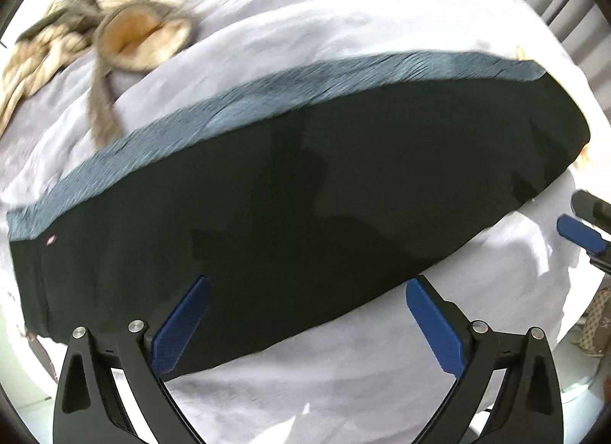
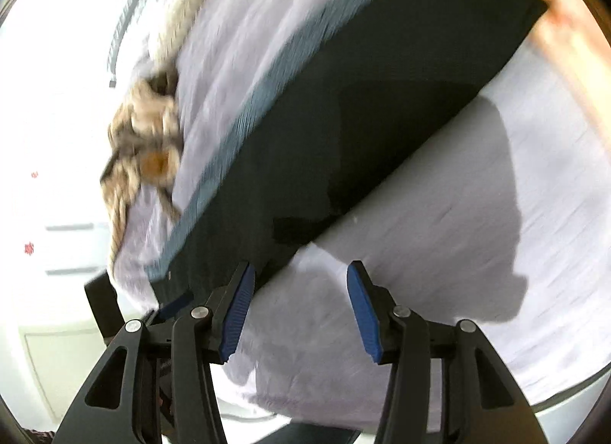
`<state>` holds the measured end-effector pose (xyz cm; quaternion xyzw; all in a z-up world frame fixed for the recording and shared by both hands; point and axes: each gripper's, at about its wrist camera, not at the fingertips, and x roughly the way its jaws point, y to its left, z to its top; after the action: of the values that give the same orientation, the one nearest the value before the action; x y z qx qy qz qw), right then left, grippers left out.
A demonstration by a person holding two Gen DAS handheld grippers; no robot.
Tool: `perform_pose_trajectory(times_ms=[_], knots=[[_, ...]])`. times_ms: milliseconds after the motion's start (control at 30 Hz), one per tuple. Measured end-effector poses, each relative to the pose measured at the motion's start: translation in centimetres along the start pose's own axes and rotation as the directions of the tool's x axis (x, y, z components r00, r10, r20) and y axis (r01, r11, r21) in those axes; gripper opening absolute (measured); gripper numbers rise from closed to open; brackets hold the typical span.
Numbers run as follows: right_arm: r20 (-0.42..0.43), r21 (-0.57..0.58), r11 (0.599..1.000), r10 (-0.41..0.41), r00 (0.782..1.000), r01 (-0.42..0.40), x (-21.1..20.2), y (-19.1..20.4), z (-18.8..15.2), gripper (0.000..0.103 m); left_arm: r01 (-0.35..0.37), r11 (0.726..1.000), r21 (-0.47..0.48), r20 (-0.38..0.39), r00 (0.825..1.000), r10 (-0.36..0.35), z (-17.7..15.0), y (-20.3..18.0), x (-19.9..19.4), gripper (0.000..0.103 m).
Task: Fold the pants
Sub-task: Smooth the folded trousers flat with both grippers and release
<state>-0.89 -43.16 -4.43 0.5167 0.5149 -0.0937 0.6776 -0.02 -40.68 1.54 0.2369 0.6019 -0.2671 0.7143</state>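
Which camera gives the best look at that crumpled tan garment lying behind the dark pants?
The left wrist view: the crumpled tan garment fills the upper left, its orange lining visible. The right wrist view shows it smaller, blurrier, at the left beyond the dark pants.

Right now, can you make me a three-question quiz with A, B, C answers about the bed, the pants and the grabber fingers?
1. Where do the dark pants lie?
A. on the white sheet
B. on the floor
C. on a chair

2. What colour are the pads on the left gripper fingers?
A. red
B. blue
C. yellow

3. How is the right gripper?
A. shut on the pants
B. shut on a sock
C. open, holding nothing

Answers: 1 A, white sheet shows all round the pants. 2 B, both pads are blue. 3 C, its fingers stand apart over bare sheet.
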Motion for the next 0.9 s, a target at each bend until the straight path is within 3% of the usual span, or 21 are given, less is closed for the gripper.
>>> perform_pose_trajectory(times_ms=[100, 300, 433, 567, 667, 733, 767, 900], knots=[[0.092, 0.055, 0.998, -0.002, 0.996, -0.003, -1.9, -2.6, 3.1, 0.055, 0.023, 1.0, -0.009, 0.034, 0.999, -0.022, 2.6, -3.2, -0.4, 0.103], [0.179, 0.156, 0.988, -0.02, 0.984, -0.008, -2.1, -7.3, 7.0, 0.055, 0.033, 0.999, -0.028, 0.065, 0.997, -0.031, 7.3, -9.1, 1.4, 0.103], [0.199, 0.196, 0.979, 0.023, 0.98, -0.063, -1.7, -8.9, 7.0, 0.054, 0.017, 0.999, -0.044, 0.033, 0.999, -0.016, 7.4, -11.0, 3.8, 0.103], [0.236, 0.209, 0.974, 0.032, 0.971, -0.083, -1.0, -8.7, 7.9, 0.054, 0.032, 0.998, -0.059, 0.044, 0.999, -0.029, 7.2, -11.8, 4.0, 0.103], [0.276, 0.238, 0.96, 0.076, 0.958, -0.145, -0.6, -9.0, 9.2, 0.055, 0.014, 0.999, -0.042, 0.035, 0.999, -0.013, 6.1, -11.9, 4.0, 0.103], [0.293, 0.248, 0.943, 0.145, 0.945, -0.221, -0.6, -9.1, 9.8, 0.034, 0.003, 0.999, -0.045, 0.031, 1.0, -0.001, 6.5, -11.7, 2.8, 0.099], [0.296, 0.233, 0.94, 0.173, 0.939, -0.247, -0.9, -8.9, 10.1, 0.014, 0.002, 0.999, -0.05, 0.054, 0.999, 0.0, 7.1, -11.7, 2.0, 0.09], [0.286, 0.12, 0.966, 0.189, 0.939, -0.23, -2.0, -6.1, 10.1, 0.014, -0.015, 0.997, -0.074, 0.2, 0.979, 0.029, 10.1, -14.1, -0.8, 0.09]])
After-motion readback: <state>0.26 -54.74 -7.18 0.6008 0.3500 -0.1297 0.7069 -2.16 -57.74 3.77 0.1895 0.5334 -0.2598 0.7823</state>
